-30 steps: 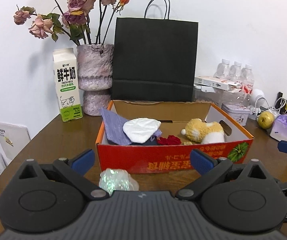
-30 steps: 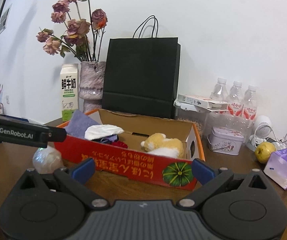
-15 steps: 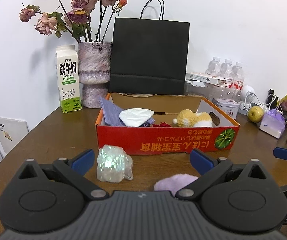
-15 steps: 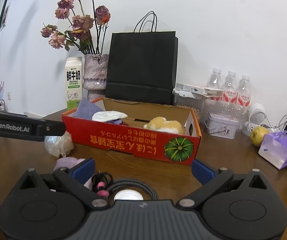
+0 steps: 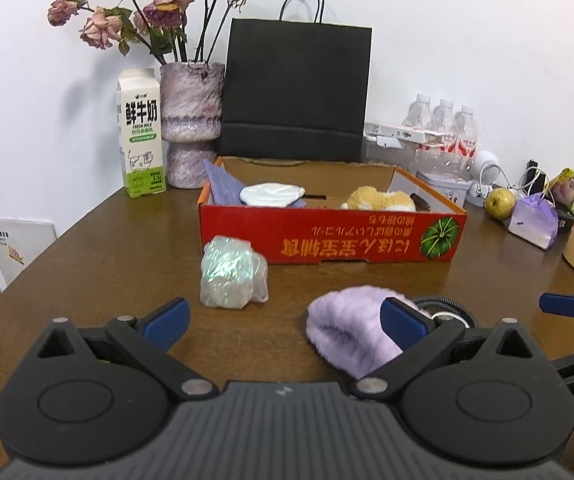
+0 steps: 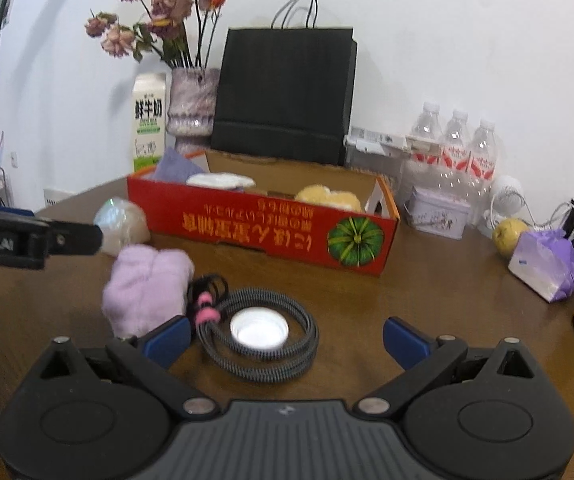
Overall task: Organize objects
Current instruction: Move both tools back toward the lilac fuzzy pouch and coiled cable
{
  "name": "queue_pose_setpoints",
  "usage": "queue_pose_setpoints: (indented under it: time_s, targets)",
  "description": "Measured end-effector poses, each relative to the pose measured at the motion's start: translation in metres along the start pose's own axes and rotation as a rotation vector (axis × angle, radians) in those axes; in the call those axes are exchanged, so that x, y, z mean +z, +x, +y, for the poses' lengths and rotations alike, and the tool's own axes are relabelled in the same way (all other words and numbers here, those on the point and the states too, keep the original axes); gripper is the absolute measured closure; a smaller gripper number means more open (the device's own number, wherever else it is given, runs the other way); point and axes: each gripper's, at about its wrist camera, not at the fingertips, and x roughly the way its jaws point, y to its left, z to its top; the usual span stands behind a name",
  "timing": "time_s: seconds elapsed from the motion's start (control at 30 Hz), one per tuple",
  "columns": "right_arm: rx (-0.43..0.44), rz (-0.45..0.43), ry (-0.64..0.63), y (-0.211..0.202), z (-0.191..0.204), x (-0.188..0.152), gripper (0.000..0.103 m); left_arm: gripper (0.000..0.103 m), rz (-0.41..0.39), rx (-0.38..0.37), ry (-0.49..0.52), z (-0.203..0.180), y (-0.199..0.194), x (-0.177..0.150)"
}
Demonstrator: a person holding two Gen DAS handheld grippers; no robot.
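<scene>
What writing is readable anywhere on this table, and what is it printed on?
"鲜牛奶" and "FRESH MILK": white and green milk carton; its smaller print is too small to read.
"Robot.AI", cut off at the picture's edge: black arm of the left gripper.
Upside-down yellow characters: red cardboard box; I cannot read them reliably.
Water bottle labels: blurred.

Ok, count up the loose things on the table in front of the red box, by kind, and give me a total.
Iridescent wrapped bundle: 1
Fluffy purple item: 1
Coiled braided cable: 1
White round cap, lying inside the coil: 1
Total: 4
</scene>
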Motion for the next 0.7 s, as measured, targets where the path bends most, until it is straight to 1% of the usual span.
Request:
queue_pose_setpoints:
  time_s: [0.13,0.3,0.4,0.47,0.5,0.53,0.7]
  targets:
    - [0.000,0.054,0.000,0.006,0.001,-0.010,0.000,0.000,0.026,0.001,-0.002,0.004,0.002,-0.005]
    - [0.014,0.110,0.000,0.015,0.002,-0.012,0.000,0.000,0.029,-0.003,-0.013,0.007,0.001,-0.007]
    - [0.030,0.166,0.013,0.025,0.002,-0.012,0.000,0.000,0.031,-0.007,-0.016,0.008,0.001,-0.006]
    - [0.059,0.185,0.051,0.030,-0.002,-0.011,0.000,0.000,0.027,-0.011,-0.018,0.009,-0.001,-0.006]
    - [0.074,0.194,0.074,0.033,-0.005,-0.011,0.000,0.000,0.025,-0.013,-0.018,0.009,-0.002,-0.006]
    - [0.067,0.195,0.082,0.036,-0.006,-0.010,0.000,0.000,0.023,-0.014,-0.020,0.009,-0.002,-0.006]
    - [0.072,0.195,0.077,0.048,-0.005,-0.004,0.000,0.000,0.020,-0.016,-0.028,0.011,-0.003,-0.006]
